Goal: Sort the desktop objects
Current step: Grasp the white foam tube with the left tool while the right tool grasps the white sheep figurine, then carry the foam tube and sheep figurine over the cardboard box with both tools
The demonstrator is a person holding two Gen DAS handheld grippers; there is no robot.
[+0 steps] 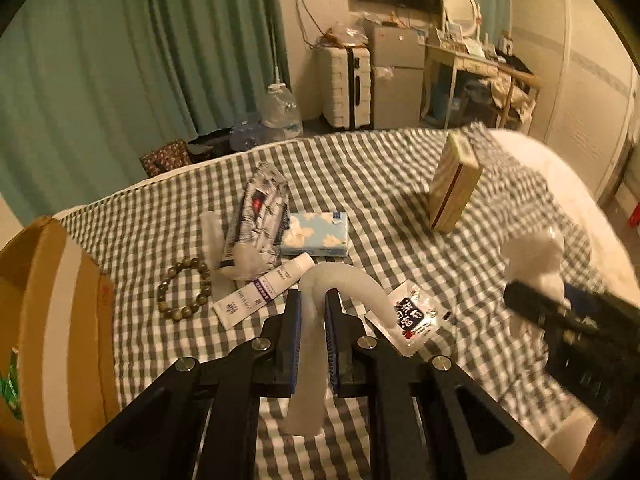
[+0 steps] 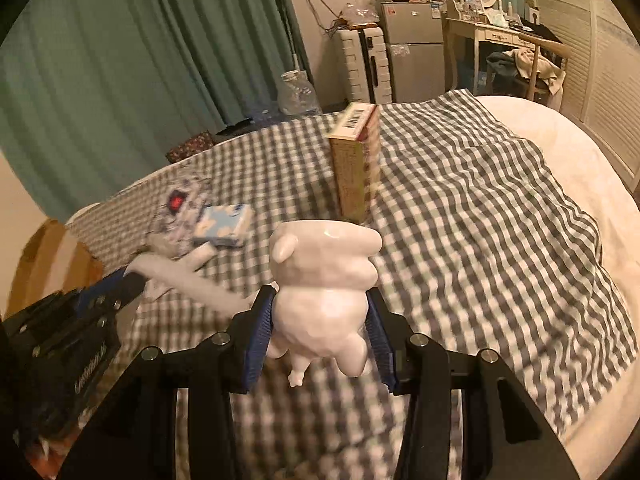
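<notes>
Both tongs loaded, held above the checked bedspread.

L tongs [image 1: 313, 300] clamped on a pale, bent, soft-looking white strip [image 1: 348, 280]; it arches fwd past the fingertips and hangs down behind them, clear of the grey-and-white checked bedspread [image 1: 380, 184]. R tongs [image 2: 320, 304] grip a glossy white ceramic animal figurine [image 2: 324, 280] by its body, blue pads on both sides, also off the bed. Still lying on the bedspread from my L cam: brown bead bracelet [image 1: 185, 289], white ointment tube w/ purple band [image 1: 264, 288], blue cloud-print tissue pack [image 1: 314, 234], blue-and-white patterned pouch [image 1: 260, 216], small white sachet w/ dark label [image 1: 416, 316]. Tall beige carton [image 1: 454, 184] stands upright further back. Brown cardboard box [image 1: 52, 320] at far L edge.
</notes>
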